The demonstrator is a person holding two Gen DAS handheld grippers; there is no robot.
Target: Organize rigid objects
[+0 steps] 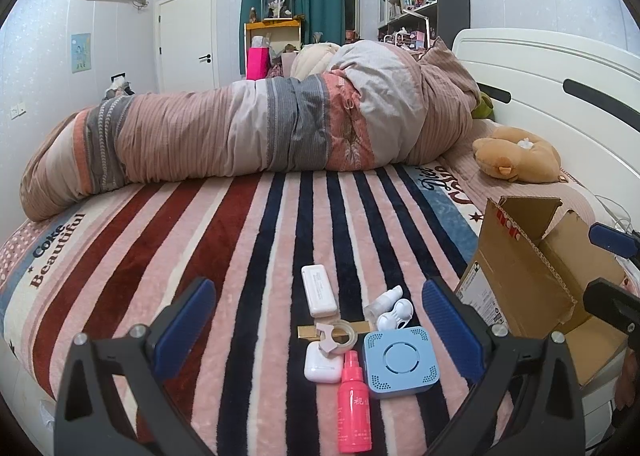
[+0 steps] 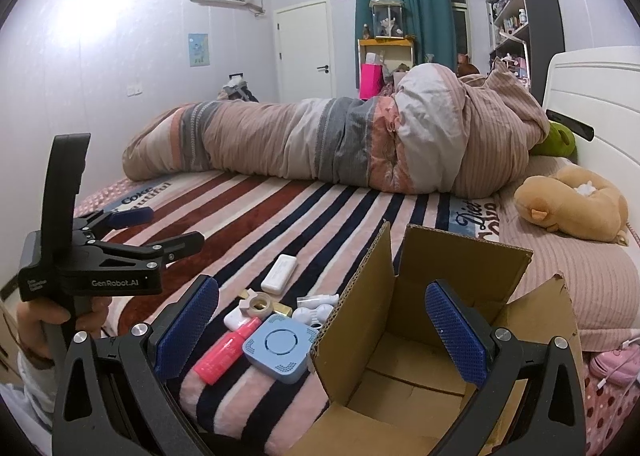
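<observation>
Left claw [image 1: 319,326] hangs open, empty, just above the cluster: pink spray bottle [image 1: 354,404], blue square box [image 1: 401,362], white case [image 1: 322,364]. Right claw [image 2: 322,330], open, hovers over the cardboard box [image 2: 400,376]. Crowded items risk a snagged neighbour.

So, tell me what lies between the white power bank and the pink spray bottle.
In the left wrist view: tape roll on a gold bar, then a white earbud case.
</observation>
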